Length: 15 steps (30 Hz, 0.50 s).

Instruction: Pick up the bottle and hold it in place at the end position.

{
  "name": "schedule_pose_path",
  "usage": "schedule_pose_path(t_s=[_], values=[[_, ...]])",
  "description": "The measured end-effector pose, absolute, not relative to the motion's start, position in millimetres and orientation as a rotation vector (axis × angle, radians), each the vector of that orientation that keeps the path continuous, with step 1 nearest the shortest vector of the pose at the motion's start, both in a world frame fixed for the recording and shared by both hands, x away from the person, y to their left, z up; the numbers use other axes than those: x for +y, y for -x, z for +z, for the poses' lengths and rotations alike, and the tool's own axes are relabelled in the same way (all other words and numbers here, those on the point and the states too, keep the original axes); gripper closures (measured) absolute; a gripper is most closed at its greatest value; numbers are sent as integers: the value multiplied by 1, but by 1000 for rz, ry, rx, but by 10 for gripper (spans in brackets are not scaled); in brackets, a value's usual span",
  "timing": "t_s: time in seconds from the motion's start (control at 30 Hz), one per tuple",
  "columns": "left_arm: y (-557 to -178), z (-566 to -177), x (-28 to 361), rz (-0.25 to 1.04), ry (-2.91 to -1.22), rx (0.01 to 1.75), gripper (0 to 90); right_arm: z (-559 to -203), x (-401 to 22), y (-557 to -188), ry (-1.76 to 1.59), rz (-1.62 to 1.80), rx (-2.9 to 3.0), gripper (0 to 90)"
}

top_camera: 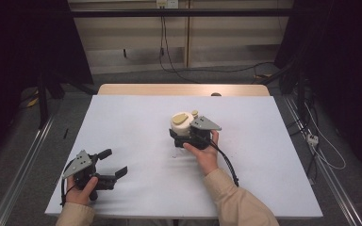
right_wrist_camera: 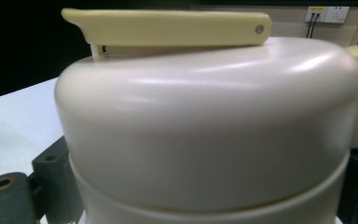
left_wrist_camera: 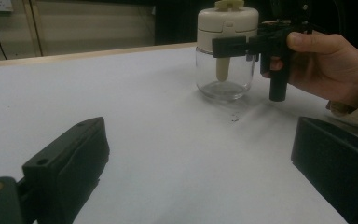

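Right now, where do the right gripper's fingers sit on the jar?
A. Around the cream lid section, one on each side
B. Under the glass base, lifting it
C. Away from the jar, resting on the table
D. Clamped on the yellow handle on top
A: in the left gripper view the right gripper has its fingers on either side of the jar's cream lid, above the clear glass.

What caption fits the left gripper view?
Open left tool faces the right tool clamping a cream-lidded glass jar on the white table.

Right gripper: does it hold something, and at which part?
The right gripper holds the jar at the cream lid's side. The left gripper holds nothing.
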<state>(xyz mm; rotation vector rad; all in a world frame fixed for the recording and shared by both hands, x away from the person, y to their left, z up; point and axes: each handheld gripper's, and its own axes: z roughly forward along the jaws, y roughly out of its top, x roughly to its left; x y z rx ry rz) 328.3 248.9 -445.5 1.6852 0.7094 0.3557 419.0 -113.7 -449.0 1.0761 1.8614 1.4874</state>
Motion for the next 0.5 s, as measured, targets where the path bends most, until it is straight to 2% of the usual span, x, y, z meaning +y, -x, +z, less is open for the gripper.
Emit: schedule_pose_path(t_s=[0.5], values=[[-327,-446,251,357,-1682,716,36,-450,-105,-424,-1060,1481,1885,67]])
